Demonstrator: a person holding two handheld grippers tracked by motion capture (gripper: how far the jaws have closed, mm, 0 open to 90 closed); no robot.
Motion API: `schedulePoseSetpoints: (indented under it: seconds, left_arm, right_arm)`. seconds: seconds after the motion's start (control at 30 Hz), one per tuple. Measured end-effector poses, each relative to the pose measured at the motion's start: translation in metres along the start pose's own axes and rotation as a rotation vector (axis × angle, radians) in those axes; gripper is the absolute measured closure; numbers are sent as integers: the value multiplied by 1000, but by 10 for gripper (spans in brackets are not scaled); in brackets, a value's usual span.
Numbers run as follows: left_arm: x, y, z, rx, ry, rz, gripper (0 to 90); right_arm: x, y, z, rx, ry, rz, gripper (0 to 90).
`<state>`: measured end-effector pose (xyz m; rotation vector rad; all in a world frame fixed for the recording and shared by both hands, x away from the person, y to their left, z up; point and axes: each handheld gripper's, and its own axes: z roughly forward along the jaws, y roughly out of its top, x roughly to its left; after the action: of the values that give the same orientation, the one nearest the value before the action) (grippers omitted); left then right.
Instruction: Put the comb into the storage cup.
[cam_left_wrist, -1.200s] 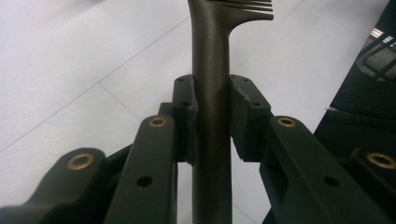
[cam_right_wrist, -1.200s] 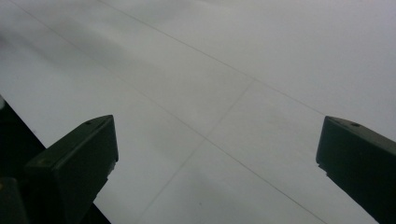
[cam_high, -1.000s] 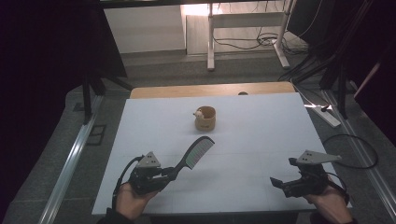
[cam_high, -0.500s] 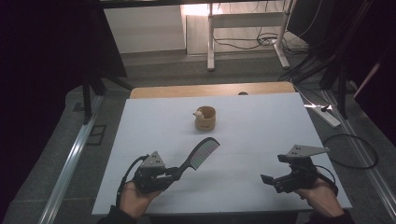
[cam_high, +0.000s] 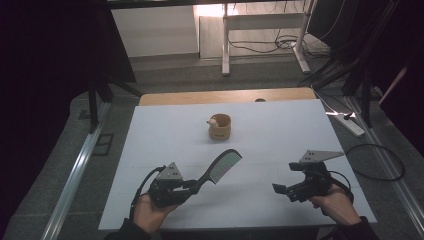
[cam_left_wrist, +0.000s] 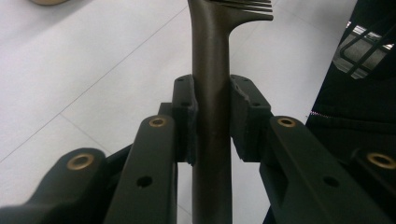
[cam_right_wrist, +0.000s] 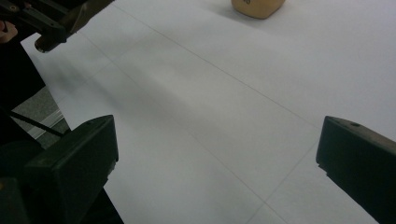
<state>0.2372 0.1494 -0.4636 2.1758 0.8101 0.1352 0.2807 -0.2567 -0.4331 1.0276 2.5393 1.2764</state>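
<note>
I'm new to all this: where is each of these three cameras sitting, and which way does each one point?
High view: above the person's edge of the white table, looking forward and down; both hands show, the left gripper clamping the comb, the right gripper open.
Left gripper view: rides that gripper, looking along its jaws, shut on the comb's handle.
Right gripper view: rides the right gripper, looking across the table between wide-apart jaws toward the wooden cup.
Shared: the high view and the right gripper view both show the cup.

High view overlooks the table (cam_high: 280, 135); gripper views skim it closely.
</note>
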Motion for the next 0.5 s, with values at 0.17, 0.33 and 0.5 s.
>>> schedulePoseSetpoints:
  seconds: [0.17,0.33,0.5]
  left_arm:
    - [-3,2,3,3,-13,12,723]
    - [-5,3,6,5,-17,28,722]
    - [-7,4,9,3,-30,35,722]
  right_arm:
    - [1,6,5,-4,24,-1,0]
    - [-1,12,12,2,41,15,0]
    - [-1,18,17,9,64,25,0]
